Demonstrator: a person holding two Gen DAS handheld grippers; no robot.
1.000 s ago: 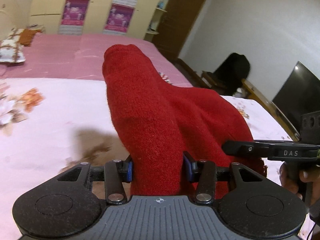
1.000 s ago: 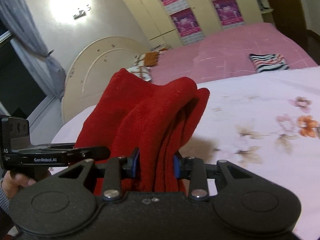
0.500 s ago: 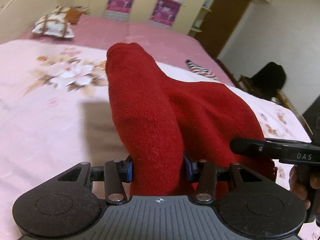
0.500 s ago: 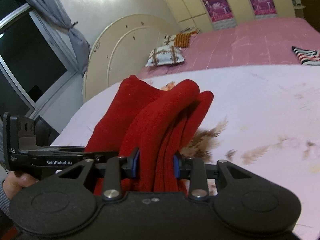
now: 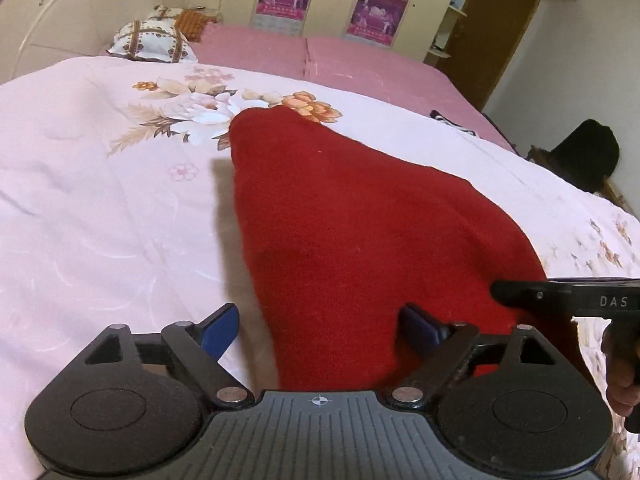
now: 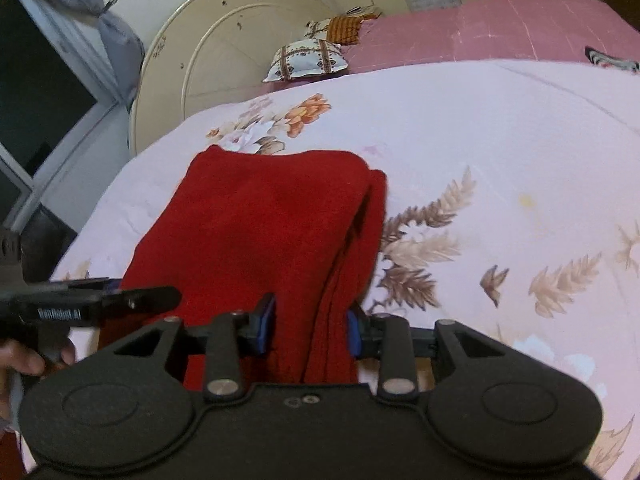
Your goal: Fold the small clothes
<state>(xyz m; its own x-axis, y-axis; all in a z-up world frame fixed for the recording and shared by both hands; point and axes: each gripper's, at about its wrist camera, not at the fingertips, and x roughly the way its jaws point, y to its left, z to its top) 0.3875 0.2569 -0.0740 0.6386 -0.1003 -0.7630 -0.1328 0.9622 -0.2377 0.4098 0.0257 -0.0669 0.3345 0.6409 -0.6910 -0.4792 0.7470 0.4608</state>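
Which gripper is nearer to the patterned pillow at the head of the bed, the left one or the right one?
Left, though only slightly, as far as I can judge. The pillow lies far beyond the left gripper, on its side of the red garment; the right gripper holds the garment's opposite edge.

A home bedroom: floral bedspread point(image 5: 100, 200), pillows point(image 6: 306, 60) (round headboard point(image 6: 224, 48)).

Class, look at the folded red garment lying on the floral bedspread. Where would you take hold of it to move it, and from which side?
Grip the red garment at its near end, coming from the near side as the right hand-held gripper does. Probably best across the stacked layers at its right edge, so one pinch catches every layer and the fold holds.
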